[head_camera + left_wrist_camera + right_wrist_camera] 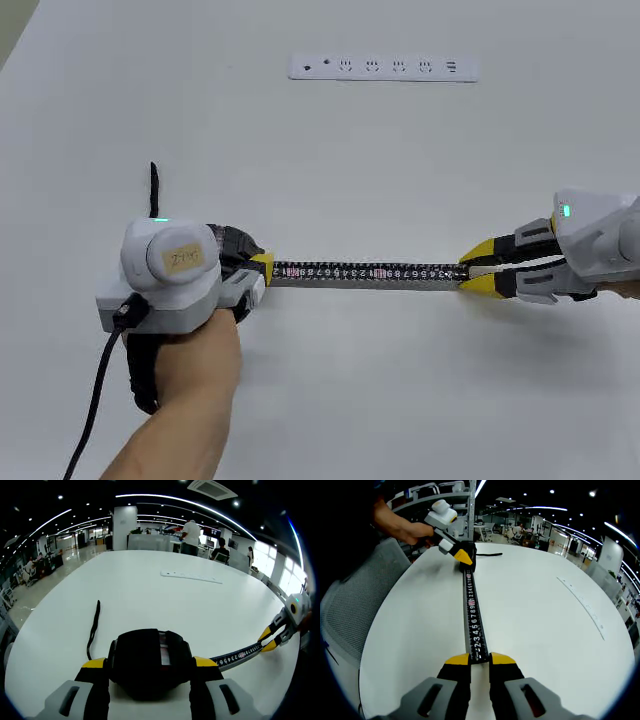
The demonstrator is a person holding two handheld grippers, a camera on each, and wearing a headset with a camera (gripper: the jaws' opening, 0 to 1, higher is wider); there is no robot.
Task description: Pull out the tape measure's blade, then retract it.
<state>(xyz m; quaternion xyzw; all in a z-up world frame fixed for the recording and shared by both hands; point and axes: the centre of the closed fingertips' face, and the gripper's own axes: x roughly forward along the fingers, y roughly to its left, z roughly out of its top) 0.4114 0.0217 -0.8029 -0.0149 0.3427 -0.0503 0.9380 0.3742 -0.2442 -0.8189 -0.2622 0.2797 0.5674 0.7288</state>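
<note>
The white table (400,180) is lit brightly and evenly from overhead in the head view; only faint, soft shadows are cast under the blade (370,272) between the fingers (480,250). In the gripper views, ceiling light strips (165,500) far beyond the fingers are bent into arcs by fisheye distortion. The black tape measure (150,647) between the fingers (95,663) of the left gripper (150,662) is rendered dark, with little detail. Numerals just ahead of the fingers (457,659) of the right gripper (474,659) are rendered sharp.

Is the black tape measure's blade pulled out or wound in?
Out: numbered blade stretches from the black case to the right gripper.
</note>
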